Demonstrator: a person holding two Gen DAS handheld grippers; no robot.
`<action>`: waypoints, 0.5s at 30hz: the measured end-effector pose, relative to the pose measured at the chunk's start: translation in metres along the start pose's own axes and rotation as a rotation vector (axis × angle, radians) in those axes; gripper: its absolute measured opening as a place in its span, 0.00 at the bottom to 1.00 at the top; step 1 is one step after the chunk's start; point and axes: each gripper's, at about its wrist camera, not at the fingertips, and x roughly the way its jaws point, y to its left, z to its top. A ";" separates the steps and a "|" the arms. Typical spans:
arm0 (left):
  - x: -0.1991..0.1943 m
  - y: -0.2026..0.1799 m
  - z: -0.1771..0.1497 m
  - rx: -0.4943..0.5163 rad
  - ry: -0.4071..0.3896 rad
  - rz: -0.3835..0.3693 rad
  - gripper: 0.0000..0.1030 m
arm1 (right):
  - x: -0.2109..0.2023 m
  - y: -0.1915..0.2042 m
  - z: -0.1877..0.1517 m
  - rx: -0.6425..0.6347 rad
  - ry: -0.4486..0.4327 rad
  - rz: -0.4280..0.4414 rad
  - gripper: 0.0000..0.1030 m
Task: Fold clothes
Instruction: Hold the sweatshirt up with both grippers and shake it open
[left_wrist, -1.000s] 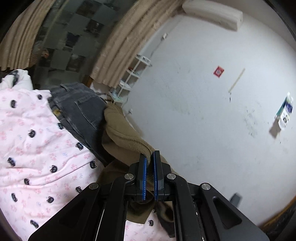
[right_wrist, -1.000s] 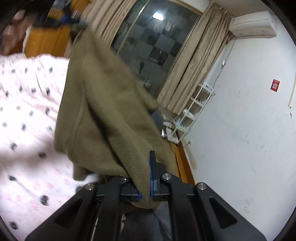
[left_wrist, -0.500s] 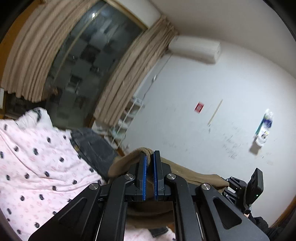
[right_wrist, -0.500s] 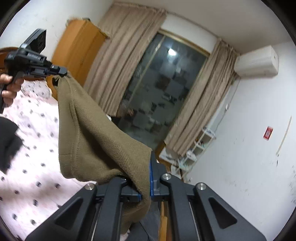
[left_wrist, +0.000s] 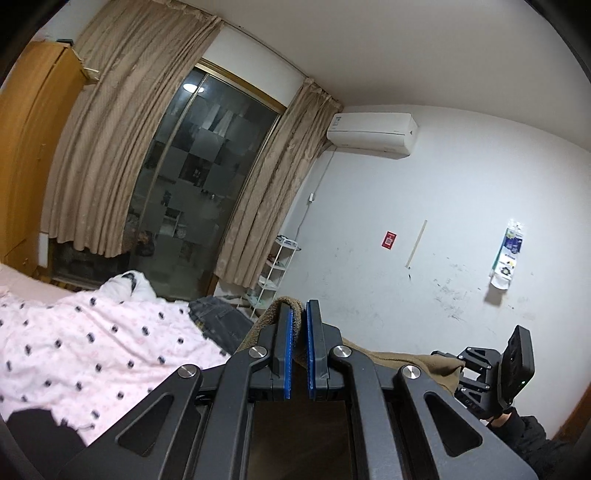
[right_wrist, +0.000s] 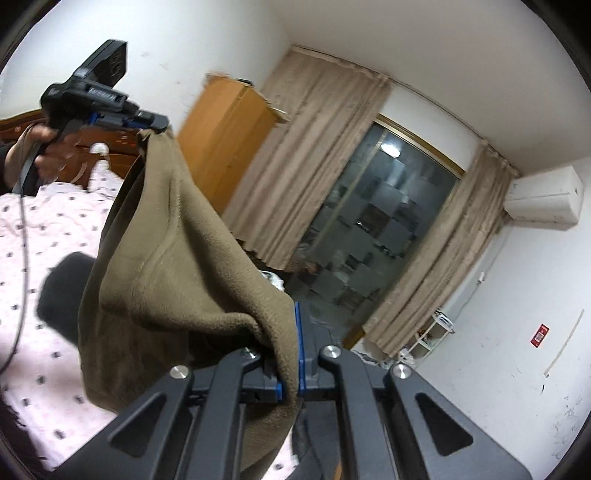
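Left gripper (left_wrist: 299, 314) pinches brown fleece (left_wrist: 399, 360) above pink bedspread (left_wrist: 92, 339)

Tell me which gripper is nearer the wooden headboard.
Left. The left gripper hangs just in front of the headboard. The right gripper sits farther back, looking past it, holding the other end of the brown garment.

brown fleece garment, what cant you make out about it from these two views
- Brown fleece garment: its lower part is cut off by the right wrist view's bottom edge and hidden behind the right tool, so its type and full shape are unclear.
- Left wrist view: the left tool covers most of the garment; only a strip shows.
- Black item on the bed: blurred and partly behind the fleece, unidentifiable.
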 end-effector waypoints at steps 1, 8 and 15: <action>-0.013 -0.004 -0.004 -0.008 0.007 0.009 0.04 | -0.014 0.012 0.006 -0.006 0.000 0.016 0.05; -0.079 -0.012 -0.044 -0.063 0.068 0.126 0.04 | -0.065 0.067 0.012 0.011 0.067 0.155 0.05; -0.032 0.045 -0.087 -0.166 0.174 0.241 0.05 | 0.016 0.076 -0.031 0.077 0.167 0.250 0.05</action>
